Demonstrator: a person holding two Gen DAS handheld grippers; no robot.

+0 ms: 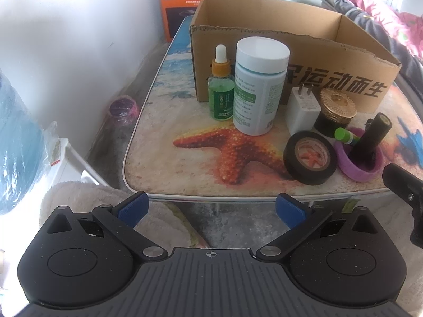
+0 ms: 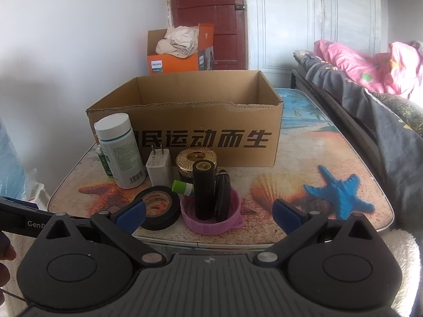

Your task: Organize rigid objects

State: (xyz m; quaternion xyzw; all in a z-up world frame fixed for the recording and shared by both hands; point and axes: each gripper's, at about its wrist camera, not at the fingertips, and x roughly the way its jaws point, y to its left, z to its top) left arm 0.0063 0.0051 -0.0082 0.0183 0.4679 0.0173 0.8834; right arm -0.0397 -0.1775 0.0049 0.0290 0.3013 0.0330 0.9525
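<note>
Your left gripper (image 1: pixel 211 208) and right gripper (image 2: pixel 208 212) both hang wide open and empty, just short of the counter (image 2: pixel 330 158) edge. Ahead, the tape roll (image 2: pixel 158 207) and pink lid (image 2: pixel 211 223) crowd that edge; the cardboard box (image 2: pixel 185 132) stands behind, with bare counter right of the right gripper.

From my right camera the dropper bottle (image 2: pixel 101 162) is nearly all hidden behind the white jar (image 2: pixel 120 150); only a green sliver shows. Gold-lidded jar (image 2: pixel 196 158) is half blocked by the black cylinder (image 2: pixel 203 192). Jar label text is too small to read. First printed character on the cardboard box (image 2: pixel 185 121) is covered by the jar in both views. My left camera cuts my other gripper (image 1: pixel 404 198) off at the frame edge, jaws unseen. Can't see the box floor.
</note>
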